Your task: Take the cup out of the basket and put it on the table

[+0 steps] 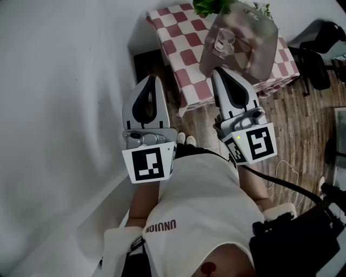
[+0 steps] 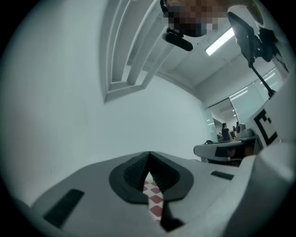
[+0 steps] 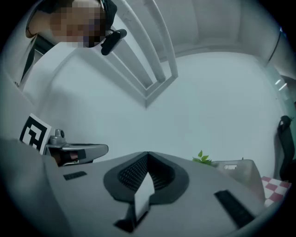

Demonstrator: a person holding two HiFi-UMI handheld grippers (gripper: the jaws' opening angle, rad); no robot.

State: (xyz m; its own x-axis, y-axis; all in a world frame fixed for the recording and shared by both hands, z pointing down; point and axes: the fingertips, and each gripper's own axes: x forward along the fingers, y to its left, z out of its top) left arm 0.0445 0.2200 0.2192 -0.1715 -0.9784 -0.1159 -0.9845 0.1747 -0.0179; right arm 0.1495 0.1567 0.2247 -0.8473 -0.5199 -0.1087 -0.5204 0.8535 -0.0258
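Clear glass or plastic for the cup [image 1: 224,42], seemingly upright inside the grey translucent basket [image 1: 259,51], towards its far-left part. Not yet lifted, not yet touched. Rests with the basket on the red-and-white checked table [image 1: 178,46] at the far end of the scene, with a green plant [image 1: 208,6] just behind.

Nearer, close to the body and side by side: the left gripper [image 1: 153,78] and the right gripper [image 1: 219,71], both roughly level and aimed at the table. From the head view, overlaps the basket's near edge with the right tip. Cannot tell contact from there; judged short of it, given the basket off to the far right in the right gripper view.

Left jaws pressed together at the tip, with only a sliver of checked cloth seen through the gap lower down and nothing pinched. Right jaws likewise pressed together and empty.

Farther out: white wall [image 1: 65,65] on the left, wooden floor [image 1: 303,119] and a black chair [image 1: 319,54] on the right.

Judged at the very start, with nothing done. Left to do: reach forward to the basket, spread one pair of jaws, pinch the cup, raise it clear of the basket wall, set it down on a bare patch of the cloth.
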